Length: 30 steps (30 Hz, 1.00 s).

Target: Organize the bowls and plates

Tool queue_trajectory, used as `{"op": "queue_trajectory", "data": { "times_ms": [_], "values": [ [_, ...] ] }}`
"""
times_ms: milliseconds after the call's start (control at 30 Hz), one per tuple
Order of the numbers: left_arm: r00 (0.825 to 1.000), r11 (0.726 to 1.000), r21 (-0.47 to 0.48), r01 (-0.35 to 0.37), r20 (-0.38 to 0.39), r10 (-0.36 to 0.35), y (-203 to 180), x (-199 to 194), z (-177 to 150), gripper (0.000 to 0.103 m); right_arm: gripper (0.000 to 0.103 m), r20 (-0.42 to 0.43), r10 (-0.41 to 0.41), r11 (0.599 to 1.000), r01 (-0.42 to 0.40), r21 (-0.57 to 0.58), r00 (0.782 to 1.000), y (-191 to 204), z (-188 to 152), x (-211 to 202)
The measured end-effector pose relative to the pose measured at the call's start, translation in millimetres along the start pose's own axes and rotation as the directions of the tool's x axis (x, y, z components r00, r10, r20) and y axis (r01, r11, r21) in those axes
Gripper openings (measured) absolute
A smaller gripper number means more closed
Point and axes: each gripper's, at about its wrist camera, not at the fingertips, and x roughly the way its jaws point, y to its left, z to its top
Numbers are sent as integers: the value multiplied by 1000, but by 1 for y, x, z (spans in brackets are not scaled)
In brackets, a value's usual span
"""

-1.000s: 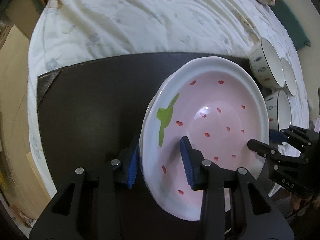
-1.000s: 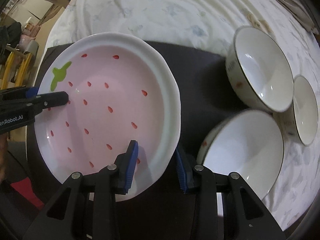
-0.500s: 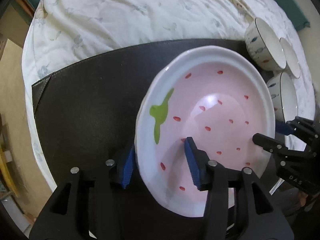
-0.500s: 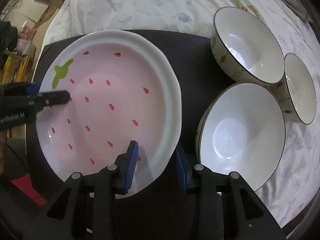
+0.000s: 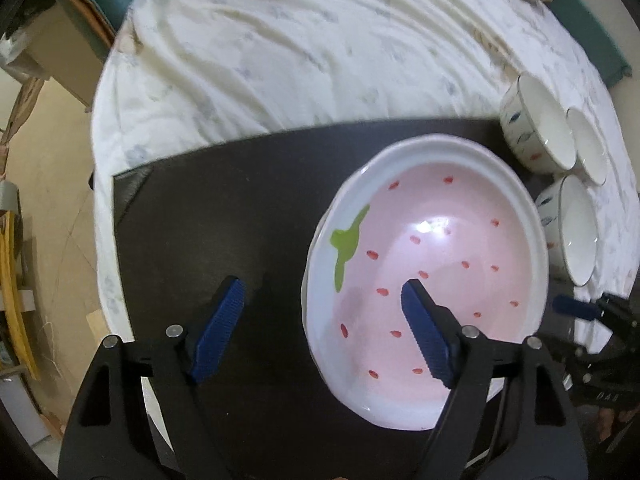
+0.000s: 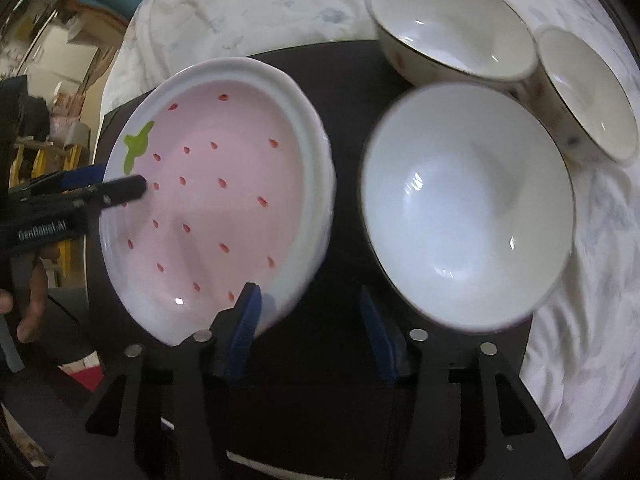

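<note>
Both grippers just let go of the strawberry plate

The plate point(image 5: 436, 268) sits on the dark mat point(image 5: 208, 216) — the left gripper point(image 5: 320, 332) has just been opening, its fingers now wide apart, straddling the near rim without touching. The right gripper point(image 6: 310, 328) was opening too, one finger over the plate's edge, the other over bare mat — nothing clamped. Three bowls point(image 6: 466, 204) sit just past the right fingers, partly on the white sheet point(image 5: 320, 48).

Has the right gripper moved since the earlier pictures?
Yes. The right gripper, jaws just opened off the strawberry plate, shifted right toward the nearest bowl.
</note>
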Motion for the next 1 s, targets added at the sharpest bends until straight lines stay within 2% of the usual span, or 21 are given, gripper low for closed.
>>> {"op": "queue_trajectory", "data": {
  "times_ms": [100, 200, 333, 433, 533, 667, 767, 867, 933, 1000],
  "values": [
    [998, 1000, -4, 20, 52, -20, -8, -15, -1, 78, 62, 2, -7, 1000, 7, 1, 1000, -1, -10, -10],
    [995, 999, -1, 48, 89, -47, -14, -28, 1, 78, 62, 1, 24, 1000, -24, -5, 1000, 4, -16, -21],
    [988, 996, 22, 89, 128, -91, -28, -44, -1, 78, 62, 42, 17, 1000, -17, -12, 999, 5, -21, -45],
    [985, 992, 35, 119, 118, -123, -44, -45, 6, 78, 62, 94, 21, 1000, -22, 14, 995, -6, -21, -70],
    [984, 989, 55, 137, 106, -142, -57, -49, 12, 78, 62, 162, -16, 998, 5, 67, 987, -25, -14, -90],
    [975, 984, 29, 177, 131, -180, -73, -56, 31, 78, 62, 282, -56, 976, -7, 219, 958, -69, -3, -119],
    [969, 978, 12, 208, 137, -208, -88, -53, 50, 78, 62, 346, -52, 941, -70, 332, 937, -103, 8, -128],
    [968, 976, -2, 216, 132, -214, -103, -45, 69, 78, 62, 381, 44, 900, -202, 386, 923, -127, 18, -121],
    [967, 974, -10, 226, 125, -223, -112, -36, 82, 78, 61, 378, 88, 881, -249, 401, 922, -136, 27, -112],
    [968, 975, -15, 222, 122, -219, -119, -27, 93, 77, 52, 367, 115, 871, -272, 410, 923, -139, 39, -98]
  ]
}}
